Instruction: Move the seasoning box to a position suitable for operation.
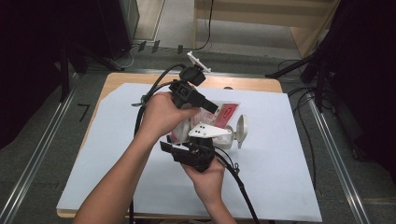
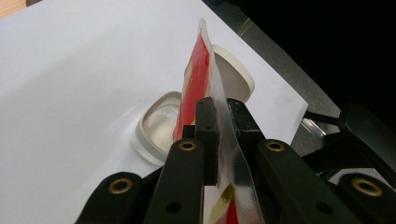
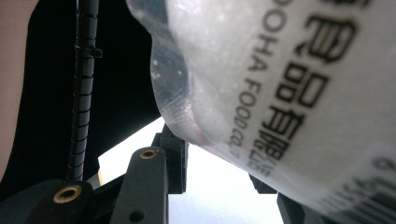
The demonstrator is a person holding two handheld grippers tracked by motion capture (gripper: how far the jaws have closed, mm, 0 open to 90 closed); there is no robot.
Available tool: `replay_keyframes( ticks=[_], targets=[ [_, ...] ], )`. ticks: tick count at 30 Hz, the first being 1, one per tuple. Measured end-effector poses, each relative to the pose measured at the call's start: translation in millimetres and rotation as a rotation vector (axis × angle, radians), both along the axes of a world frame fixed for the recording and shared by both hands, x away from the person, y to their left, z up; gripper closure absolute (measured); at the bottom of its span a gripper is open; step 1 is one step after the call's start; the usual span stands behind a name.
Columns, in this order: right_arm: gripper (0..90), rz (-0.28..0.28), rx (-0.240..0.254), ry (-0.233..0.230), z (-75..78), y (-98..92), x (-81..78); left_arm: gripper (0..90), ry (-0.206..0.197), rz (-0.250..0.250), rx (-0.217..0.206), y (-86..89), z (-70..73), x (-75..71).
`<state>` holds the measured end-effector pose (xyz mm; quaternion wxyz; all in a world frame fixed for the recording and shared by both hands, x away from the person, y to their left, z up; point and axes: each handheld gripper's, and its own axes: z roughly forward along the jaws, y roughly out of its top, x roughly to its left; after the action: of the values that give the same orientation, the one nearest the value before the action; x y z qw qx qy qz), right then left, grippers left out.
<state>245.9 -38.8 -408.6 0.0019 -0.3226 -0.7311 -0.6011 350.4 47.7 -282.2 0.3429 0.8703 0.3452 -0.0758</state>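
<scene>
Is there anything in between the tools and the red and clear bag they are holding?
No. The left tool is pinched right on the bag's clear edge, and the bag's white-filled end presses against the right tool's jaws. Nothing sits between them. The white lid and container lie on the table behind.

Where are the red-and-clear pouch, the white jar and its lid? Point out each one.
Pouch [image 2: 200, 70], left gripper view: red printed face above the jaws.
White jar [image 2: 156, 128], left gripper view: open mouth.
Lid [image 2: 236, 77], left gripper view: inner face.

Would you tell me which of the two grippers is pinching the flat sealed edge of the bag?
The left gripper: its jaws press the thin edge of the red-printed bag. The right gripper grips the bulging, powder-filled part.
</scene>
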Motion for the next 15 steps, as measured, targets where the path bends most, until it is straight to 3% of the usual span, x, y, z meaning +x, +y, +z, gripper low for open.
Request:
replay_keyframes(
  ticks=[15],
  targets=[
    [64.6,0.004,-0.006,0.002,0.4,-0.4,0.1,85.2,0.005,0.000,0.002,0.7,-0.2,0.8]
  ],
)
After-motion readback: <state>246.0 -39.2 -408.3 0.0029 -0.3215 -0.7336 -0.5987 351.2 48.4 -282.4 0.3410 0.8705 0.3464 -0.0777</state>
